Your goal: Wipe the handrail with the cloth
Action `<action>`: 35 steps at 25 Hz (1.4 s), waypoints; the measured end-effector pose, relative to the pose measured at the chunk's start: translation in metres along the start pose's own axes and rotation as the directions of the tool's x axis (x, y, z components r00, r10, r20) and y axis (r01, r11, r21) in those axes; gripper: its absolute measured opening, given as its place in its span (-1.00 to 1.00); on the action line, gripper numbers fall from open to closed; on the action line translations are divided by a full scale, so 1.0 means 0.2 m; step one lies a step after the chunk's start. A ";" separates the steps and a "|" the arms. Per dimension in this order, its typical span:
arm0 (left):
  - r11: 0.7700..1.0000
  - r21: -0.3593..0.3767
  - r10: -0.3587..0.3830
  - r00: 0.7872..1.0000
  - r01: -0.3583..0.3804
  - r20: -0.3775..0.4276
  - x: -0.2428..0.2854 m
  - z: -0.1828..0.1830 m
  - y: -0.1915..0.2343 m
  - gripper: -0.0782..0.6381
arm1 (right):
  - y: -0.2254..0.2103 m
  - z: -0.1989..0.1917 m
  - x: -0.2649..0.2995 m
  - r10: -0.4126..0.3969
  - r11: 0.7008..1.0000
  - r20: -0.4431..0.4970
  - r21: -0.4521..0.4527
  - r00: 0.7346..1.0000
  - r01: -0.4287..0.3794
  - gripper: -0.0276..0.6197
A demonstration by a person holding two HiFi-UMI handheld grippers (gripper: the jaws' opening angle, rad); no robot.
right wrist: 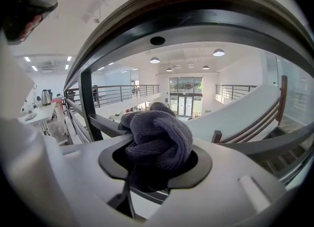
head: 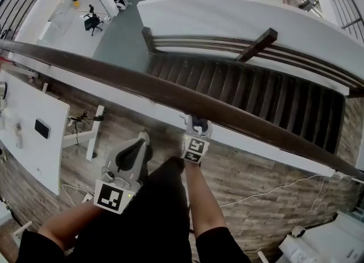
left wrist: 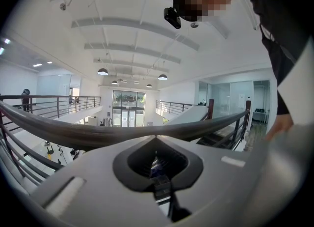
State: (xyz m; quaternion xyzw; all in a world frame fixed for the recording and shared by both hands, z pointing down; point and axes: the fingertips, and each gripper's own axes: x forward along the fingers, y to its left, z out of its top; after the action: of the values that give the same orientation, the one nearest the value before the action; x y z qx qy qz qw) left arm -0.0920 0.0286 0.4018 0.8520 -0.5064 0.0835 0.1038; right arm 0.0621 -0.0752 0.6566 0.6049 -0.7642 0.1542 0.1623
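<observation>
Evidently the right claw (head: pixel 198 124) is raised to the near side of the handrail (head: pixel 142 85) so its load can reach the wood. It is clamped on a bunched dark cloth (right wrist: pixel 158 140), which sits just under the rail; I cannot tell whether the two touch. The left claw (head: pixel 142 139) hangs lower, closed and empty, probably kept out of the way. Around us are a wood-plank floor (head: pixel 256 182), a white worktop (head: pixel 28 142) at left, and a staircase (head: pixel 256 94) beyond the rail.
</observation>
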 end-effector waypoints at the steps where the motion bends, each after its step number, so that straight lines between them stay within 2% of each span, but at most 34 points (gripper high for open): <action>1: 1.000 0.002 0.000 1.000 0.000 0.001 0.00 0.00 0.00 -0.78 | 0.00 0.00 0.00 0.001 1.000 0.002 0.003 1.000 -0.001 -0.40; 19: 1.000 0.010 -0.018 1.000 0.018 -0.001 0.06 0.00 -0.13 -0.78 | -0.24 -0.04 -0.09 -0.049 0.999 0.014 0.005 0.999 0.049 -0.40; 35: 1.000 0.009 -0.016 1.000 0.016 -0.006 0.07 -0.01 -0.23 -0.78 | -0.36 -0.05 -0.13 -0.047 0.999 0.019 -0.005 0.999 0.047 -0.40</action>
State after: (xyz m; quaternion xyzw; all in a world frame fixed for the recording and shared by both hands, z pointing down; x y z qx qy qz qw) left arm -0.0453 0.0384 0.4028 0.8562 -0.4988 0.0876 0.1022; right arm 0.1380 -0.0631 0.6564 0.6236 -0.7517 0.1424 0.1605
